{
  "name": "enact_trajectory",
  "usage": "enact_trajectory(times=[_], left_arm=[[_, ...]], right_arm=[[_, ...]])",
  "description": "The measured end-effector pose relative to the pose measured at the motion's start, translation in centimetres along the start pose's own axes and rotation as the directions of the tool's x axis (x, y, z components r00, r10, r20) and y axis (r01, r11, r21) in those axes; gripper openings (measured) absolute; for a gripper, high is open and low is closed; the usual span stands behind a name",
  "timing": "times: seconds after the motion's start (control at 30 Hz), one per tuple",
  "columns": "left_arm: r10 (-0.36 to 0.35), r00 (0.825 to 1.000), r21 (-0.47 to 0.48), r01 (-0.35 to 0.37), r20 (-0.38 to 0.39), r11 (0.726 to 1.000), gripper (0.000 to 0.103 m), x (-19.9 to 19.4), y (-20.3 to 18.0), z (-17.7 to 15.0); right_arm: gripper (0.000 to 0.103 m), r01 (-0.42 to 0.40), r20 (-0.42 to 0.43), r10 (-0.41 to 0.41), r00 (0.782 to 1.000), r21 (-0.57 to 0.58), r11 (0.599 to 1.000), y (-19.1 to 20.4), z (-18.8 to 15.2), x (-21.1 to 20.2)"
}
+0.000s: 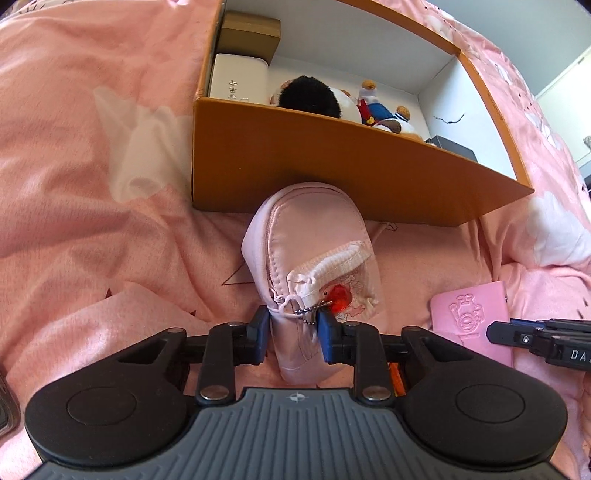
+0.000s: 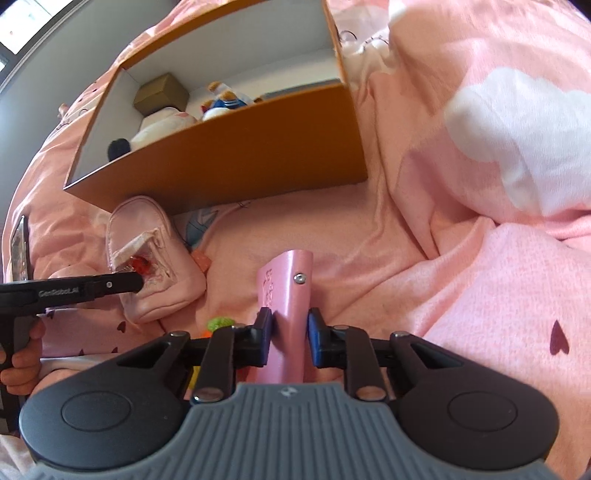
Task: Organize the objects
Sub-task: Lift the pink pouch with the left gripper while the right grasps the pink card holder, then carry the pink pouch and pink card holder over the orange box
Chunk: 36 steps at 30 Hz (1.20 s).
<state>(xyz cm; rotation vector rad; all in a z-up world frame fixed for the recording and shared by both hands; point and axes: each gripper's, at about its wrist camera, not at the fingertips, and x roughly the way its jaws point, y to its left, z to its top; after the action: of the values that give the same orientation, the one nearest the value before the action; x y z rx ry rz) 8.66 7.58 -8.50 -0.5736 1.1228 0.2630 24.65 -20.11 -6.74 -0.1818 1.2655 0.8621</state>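
A pink zip pouch (image 1: 314,266) with a red charm (image 1: 338,297) lies on the pink bedspread in front of the orange box (image 1: 332,173). My left gripper (image 1: 291,332) is shut on the pouch's near end. The pouch also shows in the right wrist view (image 2: 147,251), with the left gripper (image 2: 110,284) on it. My right gripper (image 2: 290,336) is shut on a pink card holder (image 2: 288,295), held upright. The card holder also shows in the left wrist view (image 1: 469,317), with the right gripper (image 1: 517,338) at it.
The orange box (image 2: 258,147) holds a white case (image 1: 236,79), a tan box (image 1: 251,35), plush toys (image 1: 369,101) and a dark object (image 1: 454,147). A phone (image 2: 18,251) lies at the left. Small green and orange items (image 2: 218,325) lie under my right gripper.
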Motion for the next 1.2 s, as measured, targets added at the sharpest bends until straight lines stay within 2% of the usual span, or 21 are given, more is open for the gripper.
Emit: enact_trajectory(times=[0.23,0.43,0.63,0.8,0.97,1.2], left_arm=[[-0.013,1.0,0.054,0.012,0.022,0.998,0.019,-1.3,-1.0,-0.4],[-0.082,0.996,0.112,0.077,0.041,0.991,0.018,-3.5,-2.5,-0.7],[-0.172,0.981,0.178,0.153,0.093,0.972,0.018,-6.3,-4.4,-0.1],[-0.219,0.966,0.197,0.19,0.14,0.962,0.018,-8.0,-5.2,1.7],[-0.208,0.96,0.221,0.165,0.188,0.961,0.018,-8.9,-5.5,4.1],[-0.179,0.953,0.218,0.126,0.245,0.968,0.018,-8.8,-5.1,7.9]], right_arm=[[0.019,0.015,0.068,-0.011,0.998,-0.068,0.998,2.0,0.3,-1.9],[0.018,0.029,0.132,-0.018,0.991,-0.078,0.997,2.3,1.0,-4.0],[0.018,0.017,0.202,0.001,0.979,-0.085,0.996,2.9,1.9,-6.8],[0.018,0.011,0.273,0.023,0.962,-0.12,0.993,4.0,3.3,-9.6],[0.018,-0.017,0.327,0.065,0.943,-0.146,0.989,4.8,5.8,-11.5],[0.018,-0.05,0.379,0.103,0.92,-0.145,0.988,5.6,9.6,-11.4]])
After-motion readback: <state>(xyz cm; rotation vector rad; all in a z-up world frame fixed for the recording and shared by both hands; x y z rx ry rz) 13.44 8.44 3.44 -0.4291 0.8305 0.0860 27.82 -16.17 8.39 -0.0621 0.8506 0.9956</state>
